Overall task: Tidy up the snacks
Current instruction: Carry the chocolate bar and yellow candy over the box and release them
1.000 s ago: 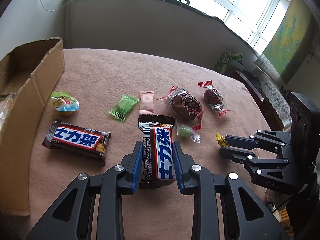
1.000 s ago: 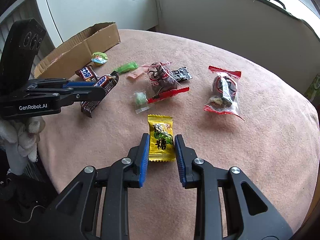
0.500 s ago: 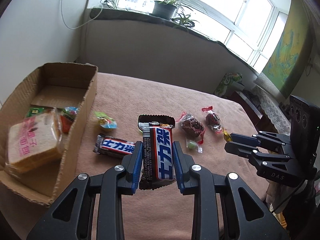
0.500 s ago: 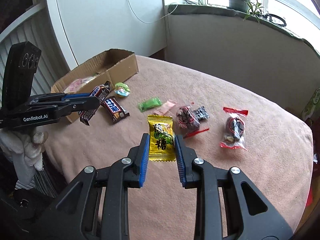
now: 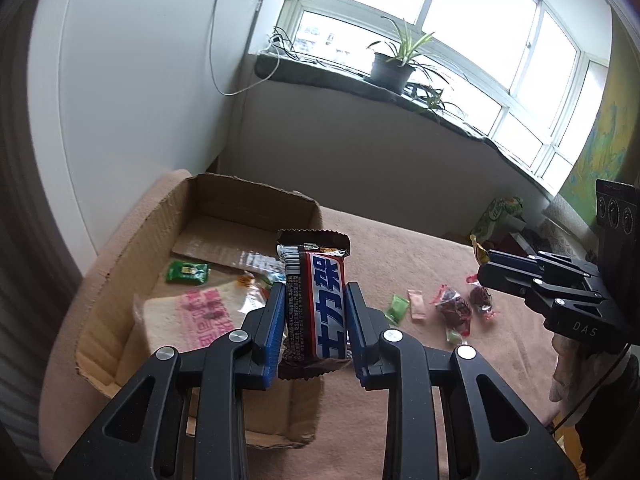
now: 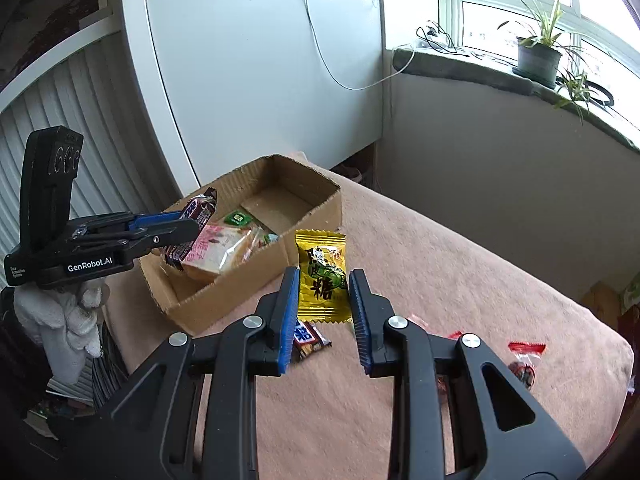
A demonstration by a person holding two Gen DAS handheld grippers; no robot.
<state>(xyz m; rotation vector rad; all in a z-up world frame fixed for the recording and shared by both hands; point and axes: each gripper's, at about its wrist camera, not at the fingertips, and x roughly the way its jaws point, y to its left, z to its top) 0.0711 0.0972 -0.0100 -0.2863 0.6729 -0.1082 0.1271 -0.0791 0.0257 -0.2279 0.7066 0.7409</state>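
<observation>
Daylight floods through the far window (image 5: 440, 20), its panes blown out; fisheye bends and darkens blurred edges.

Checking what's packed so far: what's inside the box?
In the box: wrapped bread, a green candy and more wrappers. What's under the bread is hidden.

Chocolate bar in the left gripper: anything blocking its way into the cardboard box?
Nothing visible. The chocolate bar hangs clamped in the left gripper above the open-topped cardboard box. A bagged bread slice lies beneath it; the far floor is bare.
</observation>
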